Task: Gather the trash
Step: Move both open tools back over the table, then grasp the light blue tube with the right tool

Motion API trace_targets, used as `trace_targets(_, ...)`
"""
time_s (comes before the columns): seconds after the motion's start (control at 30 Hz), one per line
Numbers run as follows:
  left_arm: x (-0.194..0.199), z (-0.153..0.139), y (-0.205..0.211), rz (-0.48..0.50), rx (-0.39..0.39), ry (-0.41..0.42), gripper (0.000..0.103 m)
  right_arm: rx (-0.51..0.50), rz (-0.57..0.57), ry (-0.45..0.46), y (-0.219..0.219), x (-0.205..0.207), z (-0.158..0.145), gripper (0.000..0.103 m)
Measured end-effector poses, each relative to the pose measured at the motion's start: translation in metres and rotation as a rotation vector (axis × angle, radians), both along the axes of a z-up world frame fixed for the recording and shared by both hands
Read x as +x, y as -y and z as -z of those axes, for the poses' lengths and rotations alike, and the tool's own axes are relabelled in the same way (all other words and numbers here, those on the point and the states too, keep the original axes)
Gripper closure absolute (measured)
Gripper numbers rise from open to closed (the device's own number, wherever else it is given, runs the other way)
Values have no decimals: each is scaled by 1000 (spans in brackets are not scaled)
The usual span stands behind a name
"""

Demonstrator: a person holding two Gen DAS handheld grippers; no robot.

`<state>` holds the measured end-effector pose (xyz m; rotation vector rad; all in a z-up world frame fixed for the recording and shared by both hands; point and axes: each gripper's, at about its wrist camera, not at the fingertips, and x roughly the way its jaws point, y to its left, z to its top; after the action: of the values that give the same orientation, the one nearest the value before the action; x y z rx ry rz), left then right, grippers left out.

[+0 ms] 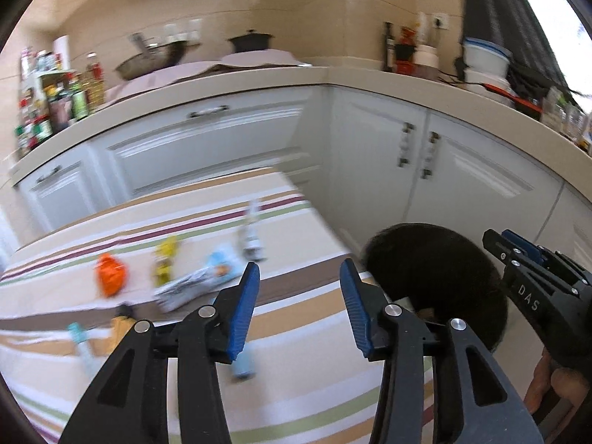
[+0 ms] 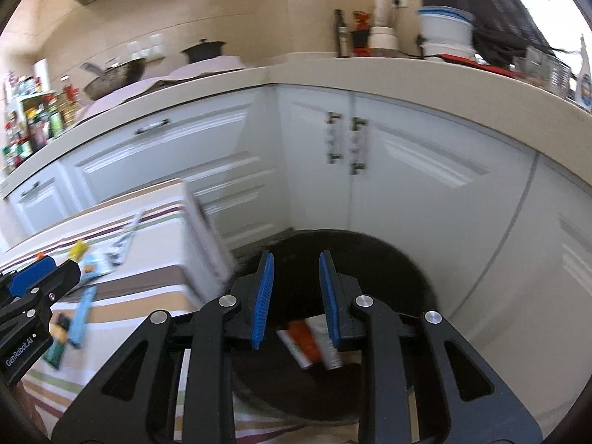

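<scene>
While the striped tabletop (image 1: 296, 318) carries most of the litter, the black bin (image 2: 370, 259) stands on the floor just off its right edge, already holding an orange-and-white wrapper (image 2: 307, 344). The chief risk, as I judge it, is a grab on the flat wrappers pinching the cloth too and dragging everything, or a piece dropped between edge and bin. The left gripper (image 1: 299, 309) hangs over the tabletop near that right edge, fingers apart and empty; the newspaper-print packet (image 1: 185, 288), the orange wrapper (image 1: 110, 279) and the yellow wrapper (image 1: 164, 264) lie beyond it toward the far-left side. The right gripper (image 2: 296, 296) hovers above the bin's mouth, fingers slightly apart, nothing between them.
</scene>
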<state>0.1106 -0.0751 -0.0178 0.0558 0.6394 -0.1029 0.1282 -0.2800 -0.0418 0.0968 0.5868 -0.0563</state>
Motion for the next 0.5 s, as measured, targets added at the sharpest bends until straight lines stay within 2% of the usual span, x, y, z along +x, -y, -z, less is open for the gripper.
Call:
trace_targets(0.23, -29, 3, -72, -149, 25, -7, 56, -9, -140, 0, -69, -7, -7, 78)
trace_targets(0.5, -49, 13, -143, -307, 11, -39, 55, -23, -270, -39, -136, -10, -1, 78)
